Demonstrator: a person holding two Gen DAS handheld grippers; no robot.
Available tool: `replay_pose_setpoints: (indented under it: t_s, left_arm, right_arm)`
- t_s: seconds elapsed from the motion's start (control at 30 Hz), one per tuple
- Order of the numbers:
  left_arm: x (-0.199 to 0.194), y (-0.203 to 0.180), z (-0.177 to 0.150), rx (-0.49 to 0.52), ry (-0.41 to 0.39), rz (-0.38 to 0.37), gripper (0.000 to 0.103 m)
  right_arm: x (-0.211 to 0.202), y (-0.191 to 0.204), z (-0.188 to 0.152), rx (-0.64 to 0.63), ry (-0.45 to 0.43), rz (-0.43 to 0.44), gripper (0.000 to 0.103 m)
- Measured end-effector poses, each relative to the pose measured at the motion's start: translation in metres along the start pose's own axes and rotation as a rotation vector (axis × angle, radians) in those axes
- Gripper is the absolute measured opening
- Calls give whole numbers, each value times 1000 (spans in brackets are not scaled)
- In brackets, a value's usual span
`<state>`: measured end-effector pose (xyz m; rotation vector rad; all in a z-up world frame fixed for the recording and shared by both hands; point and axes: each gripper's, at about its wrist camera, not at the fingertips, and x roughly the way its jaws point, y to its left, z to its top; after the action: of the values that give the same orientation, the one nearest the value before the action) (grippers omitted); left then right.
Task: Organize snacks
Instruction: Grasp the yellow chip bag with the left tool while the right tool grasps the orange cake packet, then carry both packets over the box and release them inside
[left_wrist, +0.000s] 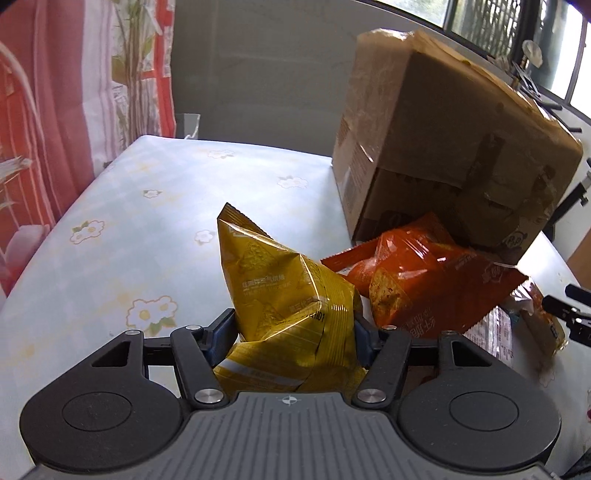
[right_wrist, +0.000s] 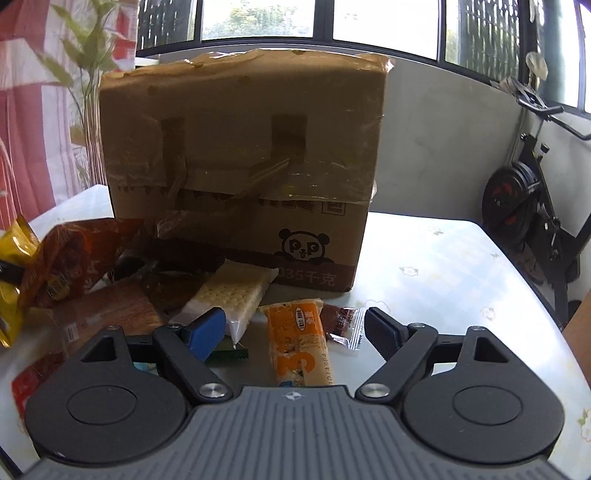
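Note:
My left gripper (left_wrist: 291, 328) is shut on a yellow snack bag (left_wrist: 280, 291) and holds it above the table; the bag also shows at the left edge of the right wrist view (right_wrist: 14, 273). An orange-red snack bag (left_wrist: 413, 284) lies behind it against the cardboard box (left_wrist: 443, 147). My right gripper (right_wrist: 295, 328) is open and empty, its fingers either side of an orange snack bar (right_wrist: 299, 339). A cracker pack (right_wrist: 229, 295), a small dark red sachet (right_wrist: 341, 321) and the orange-red bag (right_wrist: 70, 266) lie in front of the box (right_wrist: 240, 166).
The table (left_wrist: 110, 229) has a pale flowered cloth. A brown bread pack (right_wrist: 110, 310) and a red wrapper (right_wrist: 26, 380) lie at the left. An exercise bike (right_wrist: 532, 206) stands beyond the table's right edge. A red flowered curtain (left_wrist: 55, 110) hangs at the left.

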<state>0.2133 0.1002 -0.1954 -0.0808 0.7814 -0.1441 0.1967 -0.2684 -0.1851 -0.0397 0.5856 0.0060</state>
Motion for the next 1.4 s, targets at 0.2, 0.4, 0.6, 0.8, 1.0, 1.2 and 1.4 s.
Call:
replay_pose_setpoints:
  t_s: [0.2, 0.4, 0.6, 0.8, 1.0, 1.2, 1.4]
  left_arm:
    - [-22, 8, 5, -95, -63, 46, 66]
    - [-32, 5, 9, -125, -97, 63, 66]
    - [-40, 3, 11, -141, -121, 57, 66]
    - [-45, -1, 13, -140, -138, 43, 66]
    - [-48, -5, 15, -128, -152, 25, 66]
    - [-51, -6, 16, -125, -164, 21, 66]
    - [-54, -5, 17, -126, -179, 19, 66]
  right_arm:
    - [27, -5, -8, 30, 46, -14, 62]
    - [29, -5, -20, 26, 61, -1, 51]
    - [31, -4, -21, 21, 71, 4, 43]
    - [34, -5, -21, 29, 89, 2, 43]
    - [34, -6, -21, 40, 99, -1, 43]
    - [34, -7, -22, 43, 95, 6, 41]
    - [33, -8, -22, 50, 93, 17, 40]
